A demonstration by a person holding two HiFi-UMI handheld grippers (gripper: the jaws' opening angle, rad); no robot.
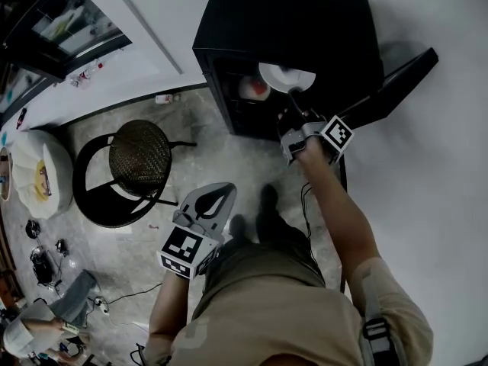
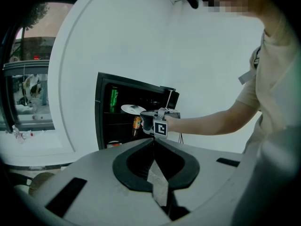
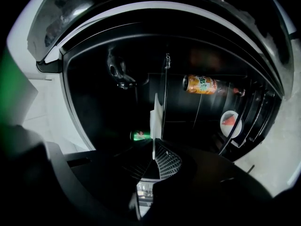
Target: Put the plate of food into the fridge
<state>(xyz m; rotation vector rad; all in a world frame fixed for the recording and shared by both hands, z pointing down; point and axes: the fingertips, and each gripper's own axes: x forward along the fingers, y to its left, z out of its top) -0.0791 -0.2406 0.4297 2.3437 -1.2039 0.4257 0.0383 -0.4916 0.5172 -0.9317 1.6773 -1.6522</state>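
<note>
Head view: the black fridge (image 1: 290, 21) stands at twelve o'clock, its door swung open toward two o'clock. The right gripper (image 1: 291, 107) is clamped on the rim of a white plate (image 1: 286, 76), which is held in the fridge's opening. The left gripper (image 1: 217, 198) hangs near the centre. A round woven stool (image 1: 139, 149) sits at nine o'clock on the marbled floor (image 1: 229, 158).

Left gripper view: its jaws are pressed together with nothing between them. Beyond, at eleven o'clock, a green can (image 2: 113, 98) and an orange can (image 2: 137, 122) stand on the fridge shelves.

Right gripper view: the plate shows edge-on, pinched between the jaws. The orange can is at one o'clock and the green can at nine. A small dish (image 3: 230, 122) holding a red wedge is at three.
</note>
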